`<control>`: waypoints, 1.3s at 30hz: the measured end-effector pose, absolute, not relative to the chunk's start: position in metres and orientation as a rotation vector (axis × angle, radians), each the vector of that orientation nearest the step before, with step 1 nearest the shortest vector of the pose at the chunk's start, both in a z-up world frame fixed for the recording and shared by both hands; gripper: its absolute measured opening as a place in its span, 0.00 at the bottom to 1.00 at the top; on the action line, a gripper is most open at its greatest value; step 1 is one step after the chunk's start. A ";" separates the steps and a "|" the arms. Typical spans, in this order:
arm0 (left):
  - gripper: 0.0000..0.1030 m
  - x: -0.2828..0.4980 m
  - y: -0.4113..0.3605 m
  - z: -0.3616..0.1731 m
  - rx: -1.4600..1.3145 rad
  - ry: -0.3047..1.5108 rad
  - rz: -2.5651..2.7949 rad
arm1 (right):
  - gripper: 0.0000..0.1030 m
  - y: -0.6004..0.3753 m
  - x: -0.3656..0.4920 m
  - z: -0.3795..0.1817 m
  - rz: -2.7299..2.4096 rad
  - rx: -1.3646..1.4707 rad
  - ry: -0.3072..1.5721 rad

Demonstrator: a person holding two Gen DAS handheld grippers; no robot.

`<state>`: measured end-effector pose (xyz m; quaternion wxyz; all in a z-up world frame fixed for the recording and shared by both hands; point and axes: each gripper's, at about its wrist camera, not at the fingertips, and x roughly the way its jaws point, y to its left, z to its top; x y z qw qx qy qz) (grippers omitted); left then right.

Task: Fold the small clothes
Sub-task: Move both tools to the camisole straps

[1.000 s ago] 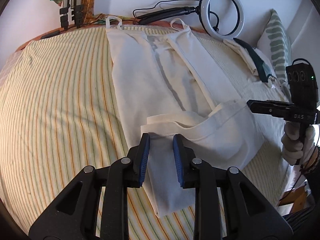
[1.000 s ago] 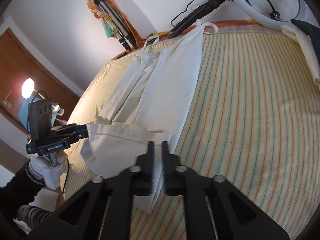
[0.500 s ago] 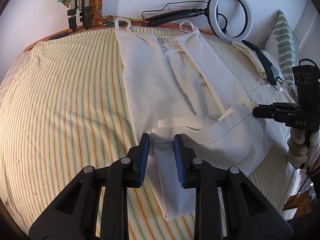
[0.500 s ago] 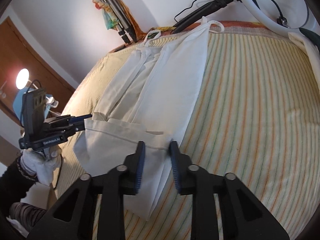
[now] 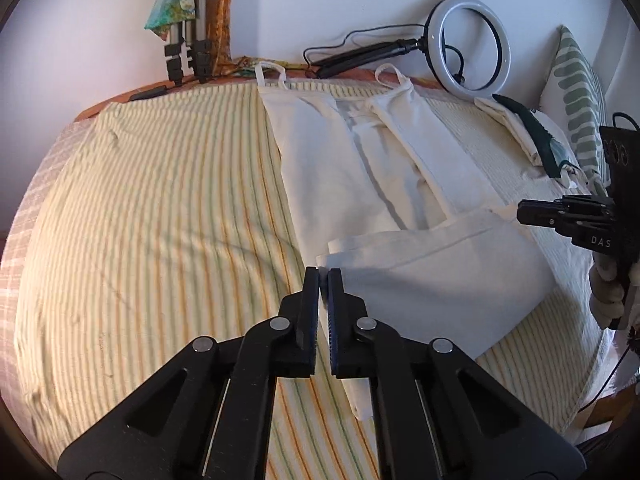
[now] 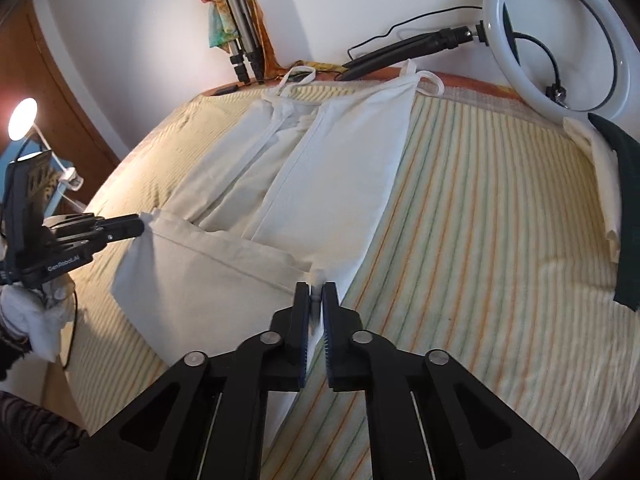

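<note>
Both grippers, left [image 5: 323, 276] and right [image 6: 315, 290], were clamped on the hem corners of the cream garment [image 5: 340, 160] lying on the striped bedspread [image 5: 160, 200]; we judged uneven lifting could skew the fold.

Left tool [image 5: 323, 274] and right tool [image 6: 315, 290] clamped tight

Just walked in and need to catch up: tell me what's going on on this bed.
A person is folding a white garment on a striped bedspread, a gripper in each hand. The bottom part is already folded up over the rest. The left gripper is shut on one corner of that folded hem; the right gripper is shut on the other. The garment's straps lie at the far edge near a ring light. The next fold hasn't been laid down yet.
</note>
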<state>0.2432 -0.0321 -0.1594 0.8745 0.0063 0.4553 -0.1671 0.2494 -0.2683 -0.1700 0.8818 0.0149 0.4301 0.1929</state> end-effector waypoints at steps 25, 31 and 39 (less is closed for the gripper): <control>0.47 0.399 -0.013 -0.145 -0.264 1.004 -0.394 | 0.57 -0.310 0.372 -0.130 0.401 0.153 0.833; 0.47 0.431 -0.025 -0.166 -0.237 1.039 -0.402 | 0.50 -0.319 0.418 -0.153 0.422 0.241 0.859; 0.47 0.465 -0.040 -0.186 -0.154 1.043 -0.360 | 0.27 -0.304 0.462 -0.183 0.401 0.200 0.899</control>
